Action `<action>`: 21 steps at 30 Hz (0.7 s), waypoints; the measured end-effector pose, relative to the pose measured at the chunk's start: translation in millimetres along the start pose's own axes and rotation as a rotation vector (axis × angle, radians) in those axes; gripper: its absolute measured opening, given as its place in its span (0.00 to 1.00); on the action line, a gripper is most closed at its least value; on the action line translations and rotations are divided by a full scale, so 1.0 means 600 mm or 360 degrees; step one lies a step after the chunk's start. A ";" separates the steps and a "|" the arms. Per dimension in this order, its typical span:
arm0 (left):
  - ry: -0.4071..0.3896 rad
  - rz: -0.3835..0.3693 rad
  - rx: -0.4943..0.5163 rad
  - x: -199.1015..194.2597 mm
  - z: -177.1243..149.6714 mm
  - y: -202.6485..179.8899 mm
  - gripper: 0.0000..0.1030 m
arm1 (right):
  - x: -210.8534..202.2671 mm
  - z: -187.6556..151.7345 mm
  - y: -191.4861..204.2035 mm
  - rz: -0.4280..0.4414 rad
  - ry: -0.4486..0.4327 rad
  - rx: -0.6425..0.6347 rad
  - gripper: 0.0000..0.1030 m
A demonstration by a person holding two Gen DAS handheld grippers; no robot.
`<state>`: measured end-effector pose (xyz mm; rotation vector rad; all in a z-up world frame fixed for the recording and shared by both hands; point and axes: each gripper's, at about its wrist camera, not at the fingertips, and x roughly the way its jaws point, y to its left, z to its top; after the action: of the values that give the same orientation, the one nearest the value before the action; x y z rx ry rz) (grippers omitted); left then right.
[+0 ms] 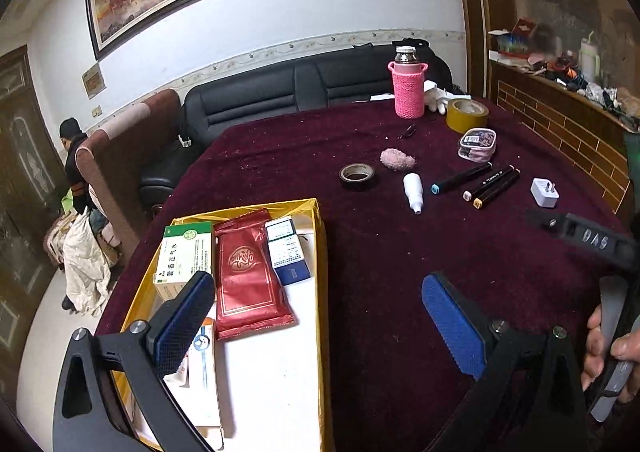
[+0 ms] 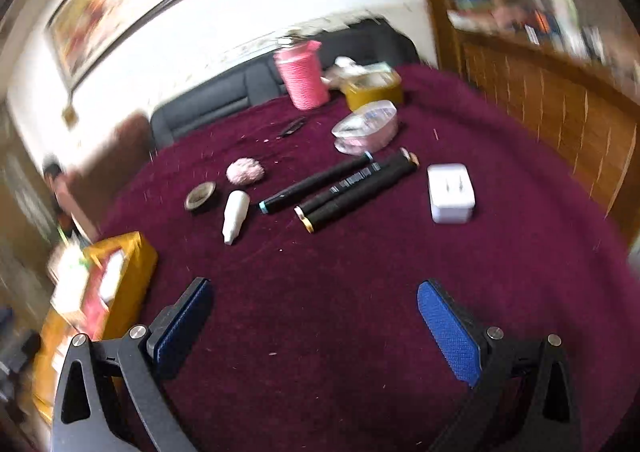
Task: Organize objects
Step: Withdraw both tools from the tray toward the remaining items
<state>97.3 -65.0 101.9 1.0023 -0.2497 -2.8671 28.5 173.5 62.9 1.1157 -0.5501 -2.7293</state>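
Observation:
A yellow box point(image 1: 320, 252) at the table's left holds a red packet point(image 1: 246, 276), a green-and-white carton point(image 1: 186, 256) and a blue-and-white carton point(image 1: 286, 248). My left gripper point(image 1: 316, 300) hangs open over the box's right edge, nothing between its blue pads. Three black markers point(image 2: 340, 188), a white bottle point(image 2: 236, 216), a white plug adapter point(image 2: 450, 192), a black tape roll point(image 2: 201, 196), a pink fluffy ball point(image 2: 245, 171) and a clear pouch point(image 2: 366, 126) lie on the maroon cloth. My right gripper point(image 2: 314, 304) is open and empty, short of the markers.
A pink-sleeved flask point(image 1: 408, 86), a yellow tape roll point(image 1: 467, 115) and a white glove point(image 1: 438, 98) stand at the far edge. A black sofa point(image 1: 280, 96) is behind the table, a cluttered wooden counter point(image 1: 560, 108) to the right. A person point(image 1: 76, 172) bends at far left.

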 end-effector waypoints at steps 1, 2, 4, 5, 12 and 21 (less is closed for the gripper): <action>0.0001 0.0006 0.0012 0.001 0.001 -0.004 1.00 | 0.003 0.001 -0.009 0.0001 0.0026 0.0033 1.00; 0.0003 0.0011 0.0023 0.002 0.002 -0.008 1.00 | 0.007 0.003 -0.016 -0.0033 0.0047 0.0023 1.00; 0.0008 0.0025 0.0049 0.005 0.004 -0.017 1.00 | 0.010 0.006 -0.017 -0.0092 0.0068 -0.0042 1.00; 0.0013 0.0026 0.0058 0.007 0.004 -0.021 1.00 | 0.012 0.008 -0.015 -0.0124 0.0079 -0.0085 1.00; 0.0064 0.0026 0.0108 0.027 0.003 -0.038 1.00 | -0.010 0.057 0.023 -0.0332 -0.0005 -0.0440 1.00; 0.0050 -0.0038 0.0073 0.049 0.065 -0.003 1.00 | -0.235 0.223 0.136 -0.0087 -0.0820 -0.0783 1.00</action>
<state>49.7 -62.7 113.5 1.0643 -0.3041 -2.8771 35.0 173.1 273.7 0.3176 0.1171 -2.9511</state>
